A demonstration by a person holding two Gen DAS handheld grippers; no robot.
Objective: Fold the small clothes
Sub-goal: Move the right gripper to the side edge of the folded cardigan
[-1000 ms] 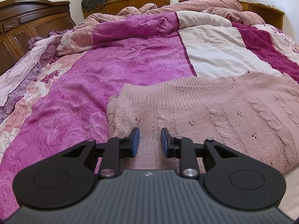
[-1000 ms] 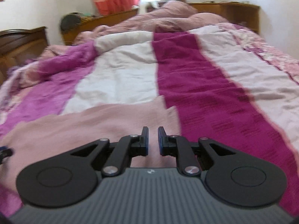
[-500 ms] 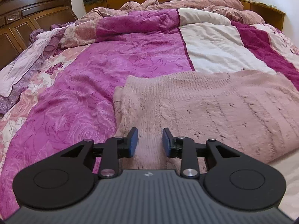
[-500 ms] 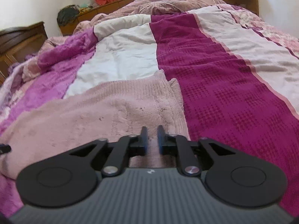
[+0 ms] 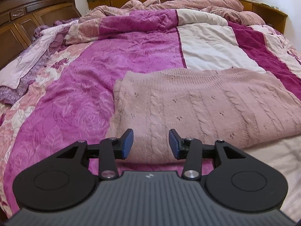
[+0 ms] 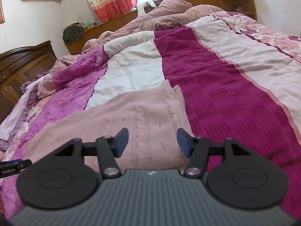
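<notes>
Left claw [image 5: 151, 144] released, blue pads spread, over near left corner of pink knit sweater [image 5: 197, 109] at lower centre | right claw [image 6: 152, 142] released, spread wide above sweater's near right edge, lower centre of frame | sweater lies flat, folded, on magenta-and-cream quilted bed [image 6: 225, 94] | wooden headboard [image 5: 28, 15] upper left.

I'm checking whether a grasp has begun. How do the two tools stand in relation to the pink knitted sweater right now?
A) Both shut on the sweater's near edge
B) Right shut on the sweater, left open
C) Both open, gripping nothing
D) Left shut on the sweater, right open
C: the left tool and right tool both show a wide gap between their blue pads, with the pink knitted sweater lying flat on the bed beyond, unpinched.
</notes>
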